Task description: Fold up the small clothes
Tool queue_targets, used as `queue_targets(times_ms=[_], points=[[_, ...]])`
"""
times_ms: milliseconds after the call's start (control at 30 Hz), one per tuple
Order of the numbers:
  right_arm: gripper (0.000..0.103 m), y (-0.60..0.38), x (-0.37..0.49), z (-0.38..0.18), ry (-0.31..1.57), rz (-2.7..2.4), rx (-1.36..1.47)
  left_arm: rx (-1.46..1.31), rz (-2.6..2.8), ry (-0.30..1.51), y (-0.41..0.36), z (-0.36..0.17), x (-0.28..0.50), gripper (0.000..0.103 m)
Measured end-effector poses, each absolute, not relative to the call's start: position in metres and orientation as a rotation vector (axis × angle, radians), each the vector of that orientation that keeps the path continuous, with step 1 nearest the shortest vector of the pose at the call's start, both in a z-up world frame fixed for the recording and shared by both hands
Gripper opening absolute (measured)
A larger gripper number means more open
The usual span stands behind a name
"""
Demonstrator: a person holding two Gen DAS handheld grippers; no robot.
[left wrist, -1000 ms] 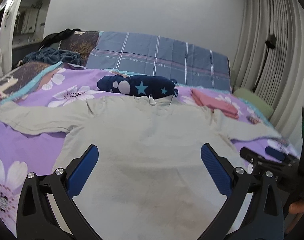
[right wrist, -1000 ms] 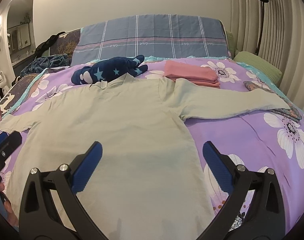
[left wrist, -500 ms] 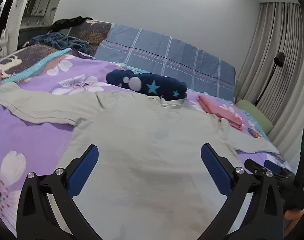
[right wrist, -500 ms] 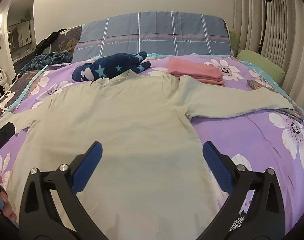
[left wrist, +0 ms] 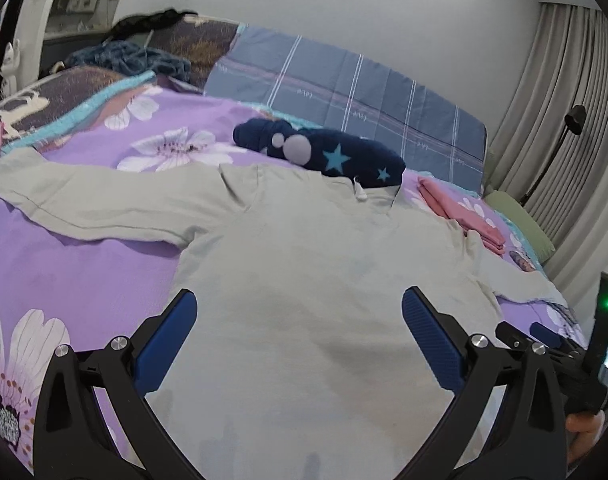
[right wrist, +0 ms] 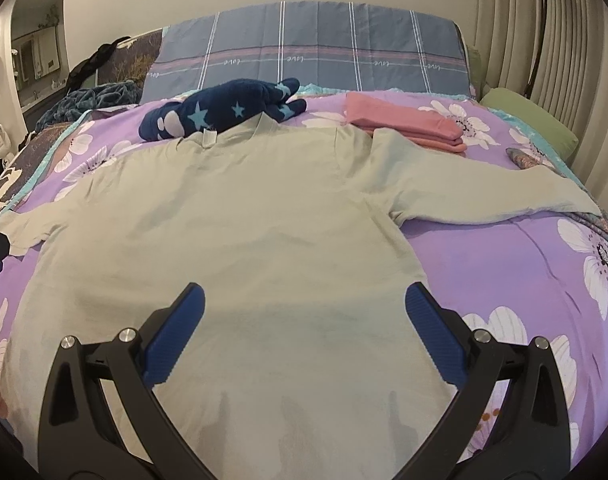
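One pale green shirt (right wrist: 232,224), one navy starred garment (right wrist: 224,110), one folded pink stack (right wrist: 403,124), two open tools.

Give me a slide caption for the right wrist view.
Open right tool over a pale green long-sleeved shirt spread flat on a floral bedspread.

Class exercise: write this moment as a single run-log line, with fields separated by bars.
stage: pre-fold | pale green shirt: flat on bed, sleeves spread | left gripper: open, above shirt | right gripper: open, above shirt | pink folded clothes: beyond shirt
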State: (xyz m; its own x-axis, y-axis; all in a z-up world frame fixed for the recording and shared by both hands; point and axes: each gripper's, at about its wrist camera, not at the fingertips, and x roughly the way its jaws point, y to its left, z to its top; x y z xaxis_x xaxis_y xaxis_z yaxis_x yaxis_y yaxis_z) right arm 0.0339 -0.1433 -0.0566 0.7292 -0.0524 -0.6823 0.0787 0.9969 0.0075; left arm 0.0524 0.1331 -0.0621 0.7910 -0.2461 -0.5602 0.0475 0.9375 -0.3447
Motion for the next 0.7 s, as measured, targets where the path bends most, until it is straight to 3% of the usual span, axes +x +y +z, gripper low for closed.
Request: queue_targets(times_ms=[133,267,333,567,700], points=[[0.101,-0.142,0.039,-0.061,0.763,-0.079,0.018,-0.411,-0.068,0.639,0.188,-0.067,0.063,0.101],[0.101,-0.147,0.042,-0.064,0.770,-0.098,0.012,-0.578,0.032,0.641,0.271,-0.084,0.077,0.072],[0.101,-0.151,0.045,-0.067,0.780,-0.112,0.018,-0.700,0.079,0.644,0.318,-0.101,0.081,0.067],[0.101,-0.151,0.050,-0.069,0.785,-0.135,0.005,-0.979,0.231,0.618,0.432,-0.156,0.091,0.064],[0.101,-0.148,0.055,-0.066,0.776,-0.142,-0.016,-1.012,0.270,0.538,0.464,-0.153,0.105,0.064]])
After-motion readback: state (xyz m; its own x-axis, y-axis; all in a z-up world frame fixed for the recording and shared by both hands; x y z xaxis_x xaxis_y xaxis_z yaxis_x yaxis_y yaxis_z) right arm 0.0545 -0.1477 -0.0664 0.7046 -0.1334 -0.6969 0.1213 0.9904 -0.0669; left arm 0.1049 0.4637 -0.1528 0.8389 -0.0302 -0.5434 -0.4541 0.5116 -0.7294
